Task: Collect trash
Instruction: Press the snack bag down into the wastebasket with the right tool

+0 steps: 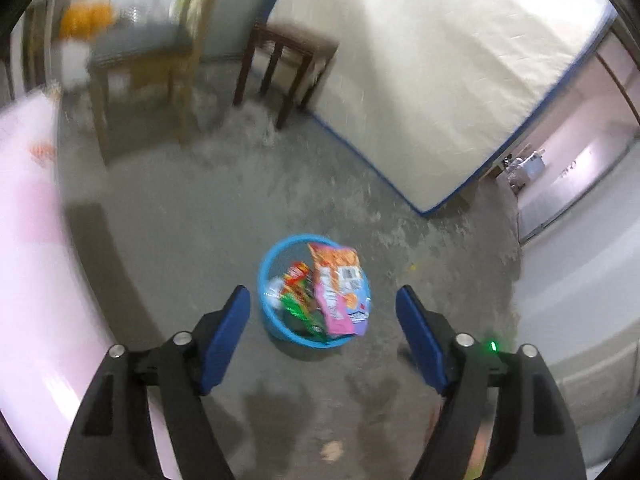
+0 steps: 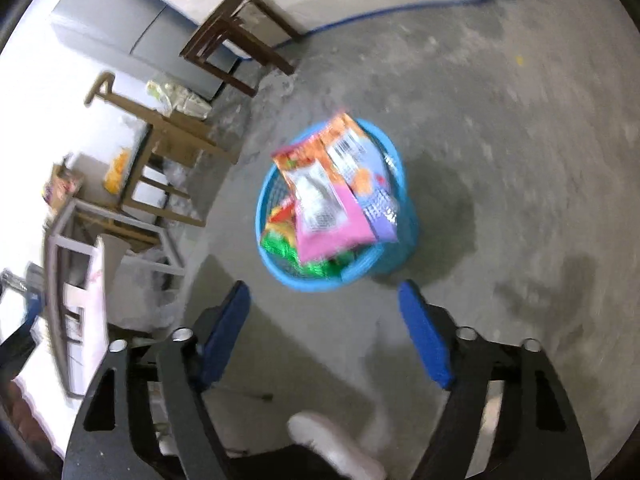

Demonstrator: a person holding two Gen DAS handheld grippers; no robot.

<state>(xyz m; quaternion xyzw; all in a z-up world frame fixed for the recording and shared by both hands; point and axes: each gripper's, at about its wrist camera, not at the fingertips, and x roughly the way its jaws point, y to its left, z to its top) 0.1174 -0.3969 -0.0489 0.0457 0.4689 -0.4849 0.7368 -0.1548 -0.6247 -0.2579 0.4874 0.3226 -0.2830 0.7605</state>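
Note:
A round blue basket stands on the grey concrete floor, stuffed with snack wrappers. A large orange-and-pink packet sticks out of its top, with green and red wrappers beside it. My left gripper hovers above the floor with the basket seen between its blue pads; its jaws stand wide apart and hold nothing. My right gripper is open too, just short of the basket's near rim, with nothing between its pads.
A white mattress with blue trim leans at the back right. A dark wooden stool and a lighter wooden chair stand behind the basket. A grey fridge and a white shoe also show.

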